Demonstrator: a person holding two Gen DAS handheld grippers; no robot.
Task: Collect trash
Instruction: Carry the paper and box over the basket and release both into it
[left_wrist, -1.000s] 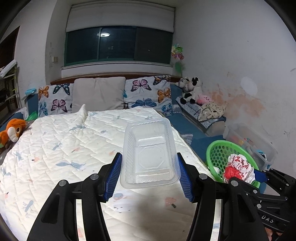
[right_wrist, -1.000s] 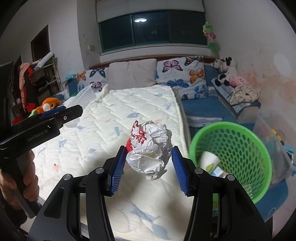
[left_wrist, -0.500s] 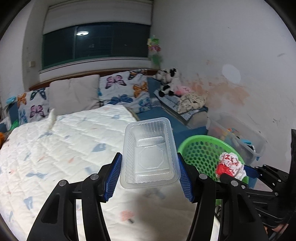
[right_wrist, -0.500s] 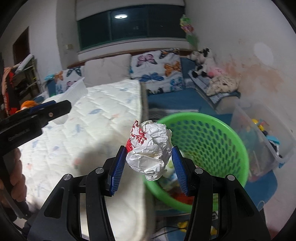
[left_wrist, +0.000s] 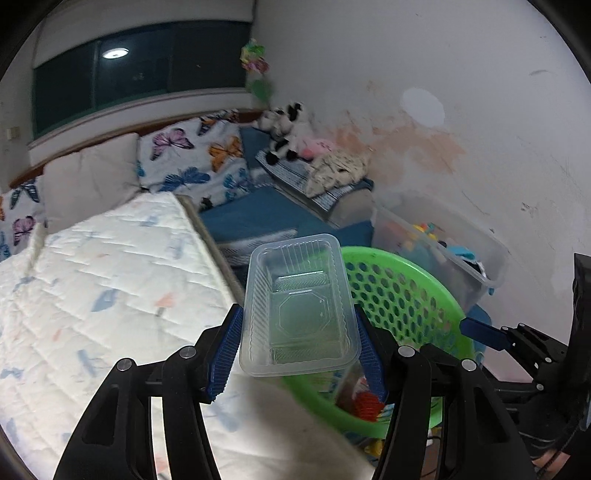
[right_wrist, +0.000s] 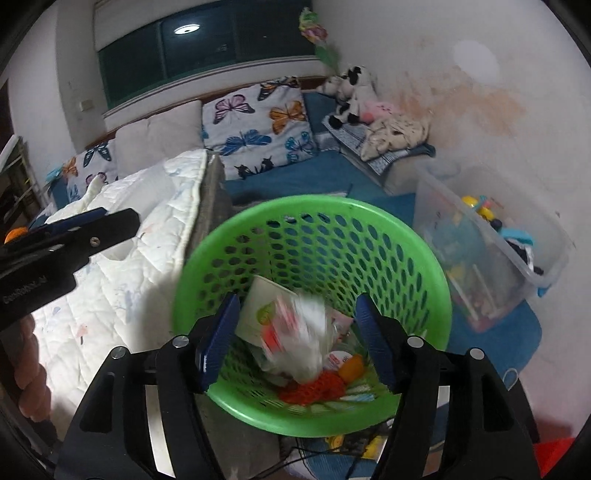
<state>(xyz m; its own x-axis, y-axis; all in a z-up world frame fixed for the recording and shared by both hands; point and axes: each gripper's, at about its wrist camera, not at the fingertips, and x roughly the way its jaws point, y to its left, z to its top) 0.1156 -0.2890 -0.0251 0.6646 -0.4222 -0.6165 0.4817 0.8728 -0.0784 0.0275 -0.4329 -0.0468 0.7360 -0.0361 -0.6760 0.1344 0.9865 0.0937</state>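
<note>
**Wrapper dropped, tray still held**

Left wrist: left tool (left_wrist: 299, 347) clamps the clear ribbed plastic tray (left_wrist: 299, 306), now over the green perforated basket (left_wrist: 402, 295) instead of the quilted bed (left_wrist: 103, 280).

Right wrist: right tool (right_wrist: 295, 332) is opening; the crumpled paper wrapper (right_wrist: 299, 336), gripped before, blurs free inside the basket.

My right gripper (right_wrist: 297, 332) hangs over the green basket (right_wrist: 424, 266), jaws opening; the crumpled paper wad (right_wrist: 299, 339), blurred, sits between them untouched. My left gripper (right_wrist: 66, 240) shows at nine o'clock.
</note>
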